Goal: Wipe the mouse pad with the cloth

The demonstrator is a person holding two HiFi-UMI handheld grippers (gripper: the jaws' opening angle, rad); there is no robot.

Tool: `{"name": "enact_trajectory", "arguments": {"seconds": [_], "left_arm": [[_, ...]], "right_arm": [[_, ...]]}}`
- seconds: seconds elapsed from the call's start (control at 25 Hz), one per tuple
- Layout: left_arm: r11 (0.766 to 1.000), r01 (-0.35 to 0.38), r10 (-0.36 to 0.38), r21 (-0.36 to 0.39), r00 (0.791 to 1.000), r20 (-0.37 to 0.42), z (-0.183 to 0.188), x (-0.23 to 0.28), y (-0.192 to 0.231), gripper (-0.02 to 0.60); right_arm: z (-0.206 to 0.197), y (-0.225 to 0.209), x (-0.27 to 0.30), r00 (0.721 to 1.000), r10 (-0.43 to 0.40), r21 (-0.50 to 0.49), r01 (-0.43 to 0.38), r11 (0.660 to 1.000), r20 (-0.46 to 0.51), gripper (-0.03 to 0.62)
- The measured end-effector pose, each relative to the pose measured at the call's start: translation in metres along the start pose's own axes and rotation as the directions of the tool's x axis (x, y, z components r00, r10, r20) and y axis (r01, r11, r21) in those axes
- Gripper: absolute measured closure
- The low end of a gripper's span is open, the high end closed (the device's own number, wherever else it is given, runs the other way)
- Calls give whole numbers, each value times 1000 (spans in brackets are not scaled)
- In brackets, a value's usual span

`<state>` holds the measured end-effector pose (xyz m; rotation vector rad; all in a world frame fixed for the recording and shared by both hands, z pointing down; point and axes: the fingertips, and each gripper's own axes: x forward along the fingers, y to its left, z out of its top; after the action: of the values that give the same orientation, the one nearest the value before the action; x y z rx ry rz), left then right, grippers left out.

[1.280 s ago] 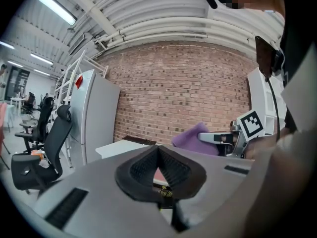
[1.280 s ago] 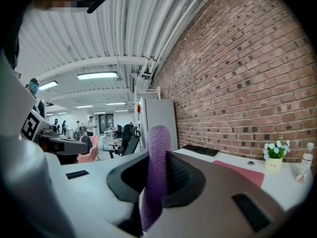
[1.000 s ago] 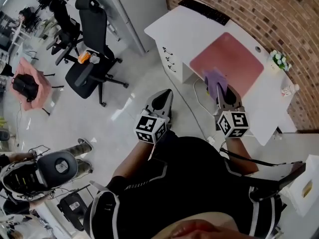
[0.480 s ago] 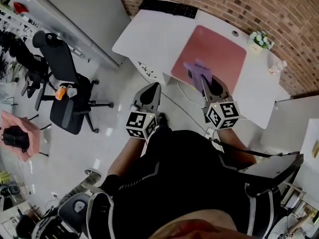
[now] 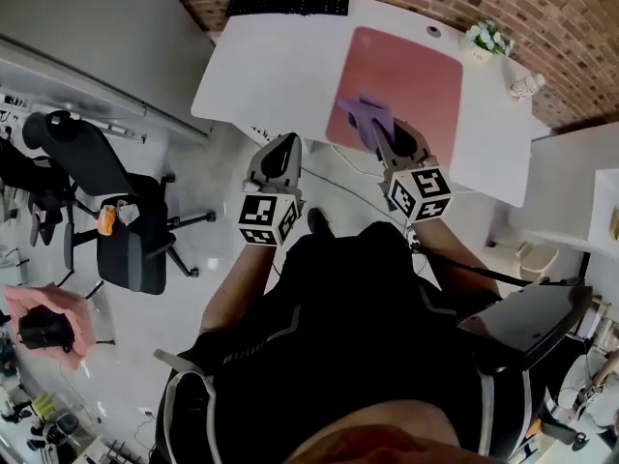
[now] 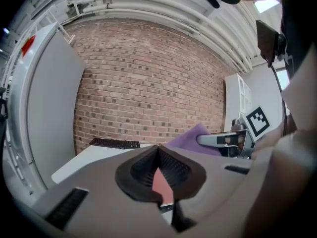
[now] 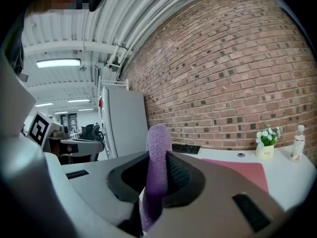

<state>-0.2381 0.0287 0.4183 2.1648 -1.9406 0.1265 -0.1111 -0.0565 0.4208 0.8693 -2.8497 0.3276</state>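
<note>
Right gripper (image 5: 385, 133) clamps purple cloth (image 5: 360, 112) near mouse pad (image 5: 411, 71).

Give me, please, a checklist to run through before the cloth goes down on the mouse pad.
1. Purple fuzzy cloth clamped in the right gripper: ok.
2. Left gripper shut, empty, and off the pad: ok.
3. Pink rectangular mouse pad free of objects: ok.
4. Black keyboard and small white flower pot standing on the white desk, clear of the pad: ok.
5. Cloth touching the pad: cannot tell.
</note>
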Motion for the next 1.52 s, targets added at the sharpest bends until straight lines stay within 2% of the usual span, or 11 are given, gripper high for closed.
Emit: {"name": "enact_trajectory", "arguments": {"seconds": [0.28, 0.48, 0.76, 0.88, 1.2, 1.52], "left_arm": [[999, 37, -37, -2, 998, -43, -19, 25, 20, 578], [997, 68, -70, -20, 993, -97, -46, 43, 16, 578], [1000, 31, -30, 6, 990, -137, -59, 61, 25, 578], [1000, 0, -3, -17, 985, -174, -70, 67, 31, 578], [998, -58, 48, -30, 962, -270, -102, 84, 40, 578], [1000, -11, 4, -21, 951, -309, -119, 98, 25, 577]], "right_arm": [[-47, -1, 37, 996, -10, 41, 14, 999, -85, 536], [-93, -9, 65, 986, 7, 134, 16, 991, -164, 535], [-133, -6, 112, 972, 88, 233, -35, 972, -220, 535], [-147, -8, 127, 961, 98, 223, -39, 974, -259, 536], [-183, -33, 145, 934, 53, 205, 22, 978, -353, 535], [-204, -62, 129, 922, -7, 228, 103, 968, -387, 534]]}}
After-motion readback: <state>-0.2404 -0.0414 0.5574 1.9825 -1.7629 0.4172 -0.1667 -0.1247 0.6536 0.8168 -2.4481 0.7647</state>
